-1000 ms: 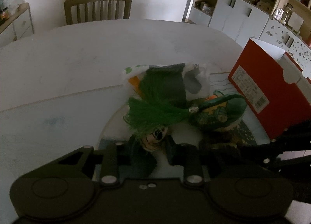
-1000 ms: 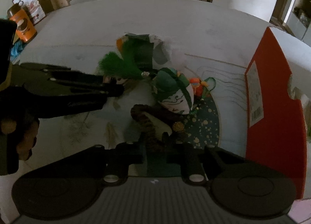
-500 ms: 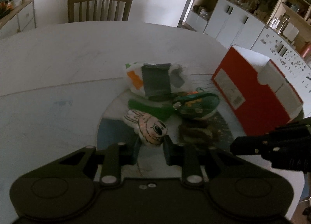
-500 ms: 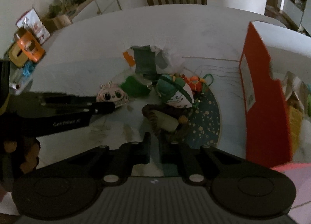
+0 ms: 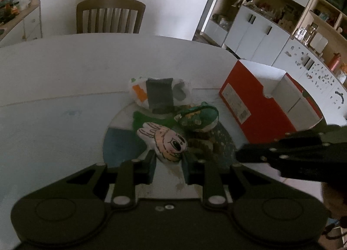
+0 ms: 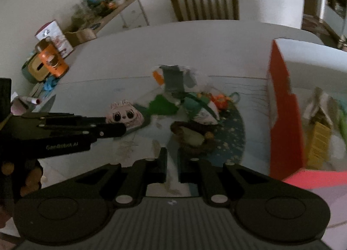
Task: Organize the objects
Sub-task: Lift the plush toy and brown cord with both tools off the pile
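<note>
Your left gripper (image 5: pixel 168 164) is pinching a small pink bunny-face toy (image 5: pixel 166 141). Its fingers (image 5: pixel 149 169) press on the toy from both sides, down at the chin end. In the left wrist view the toy's long side runs from the ears at about 10 o'clock to the chin at about 4 o'clock. The ears point away from you and up to the left. The toy is lifted just above the round blue-and-white mat (image 5: pixel 118 143).

Your right gripper (image 6: pixel 172 168) has its fingers pressed nearly together, with only a thin gap. Nothing is between them. It hangs over the near edge of the mat (image 6: pixel 236 139).

The other toys lie past the bunny, at about 12 to 1 o'clock on the mat. There is a green-and-white toy (image 5: pixel 198 116), a brown ring-shaped thing (image 6: pixel 190 138) and a white bag with grey and orange patches (image 5: pixel 159 93). The red box (image 5: pixel 253 107) stands at 2 o'clock on the white table (image 5: pixel 54 70).

The right wrist view shows you things the left one does not. You see the bunny's face from the front, with two big dark eyes, and a small orange toy (image 6: pixel 220 100) behind the green one. You also see inside the red box, where a yellow packet (image 6: pixel 318 135) lies. The left wrist view shows the bunny's ears and the box's white inner walls.
</note>
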`<state>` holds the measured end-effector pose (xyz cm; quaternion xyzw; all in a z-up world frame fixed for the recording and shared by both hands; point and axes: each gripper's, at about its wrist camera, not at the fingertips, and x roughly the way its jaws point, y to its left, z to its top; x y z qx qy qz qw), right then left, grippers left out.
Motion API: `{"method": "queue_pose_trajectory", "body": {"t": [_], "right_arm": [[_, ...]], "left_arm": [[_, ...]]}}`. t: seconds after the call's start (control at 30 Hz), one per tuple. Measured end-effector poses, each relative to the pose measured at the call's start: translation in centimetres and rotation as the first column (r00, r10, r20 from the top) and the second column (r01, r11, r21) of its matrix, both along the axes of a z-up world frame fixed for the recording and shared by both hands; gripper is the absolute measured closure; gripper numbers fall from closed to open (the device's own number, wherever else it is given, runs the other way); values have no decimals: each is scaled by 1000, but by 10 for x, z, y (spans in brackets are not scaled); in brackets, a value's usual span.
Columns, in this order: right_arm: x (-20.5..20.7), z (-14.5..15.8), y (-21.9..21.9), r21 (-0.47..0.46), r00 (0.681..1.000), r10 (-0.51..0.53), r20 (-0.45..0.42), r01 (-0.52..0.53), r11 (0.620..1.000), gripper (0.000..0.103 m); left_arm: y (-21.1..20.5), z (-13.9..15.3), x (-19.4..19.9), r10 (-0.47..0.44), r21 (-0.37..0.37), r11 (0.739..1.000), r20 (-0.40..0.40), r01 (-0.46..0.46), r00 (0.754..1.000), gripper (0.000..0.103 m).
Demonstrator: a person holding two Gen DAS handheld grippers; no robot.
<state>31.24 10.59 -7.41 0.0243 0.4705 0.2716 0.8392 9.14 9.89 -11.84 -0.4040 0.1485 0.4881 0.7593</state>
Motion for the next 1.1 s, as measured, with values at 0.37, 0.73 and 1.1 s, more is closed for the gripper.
{"method": "queue_pose_trajectory", "body": {"t": [0.37, 0.73, 1.1], "right_arm": [[24, -32, 40, -132, 994, 100, 34, -94, 987, 93], [46, -52, 52, -211, 993, 112, 22, -105, 972, 93], [41, -49, 50, -218, 993, 103, 65, -87, 972, 96]], "left_arm": [[-12, -9, -14, 65, -41, 997, -15, -65, 998, 80], [-18, -12, -17, 102, -55, 993, -13, -103, 995, 80], [-20, -8, -16, 103, -48, 993, -10, -104, 995, 80]]}}
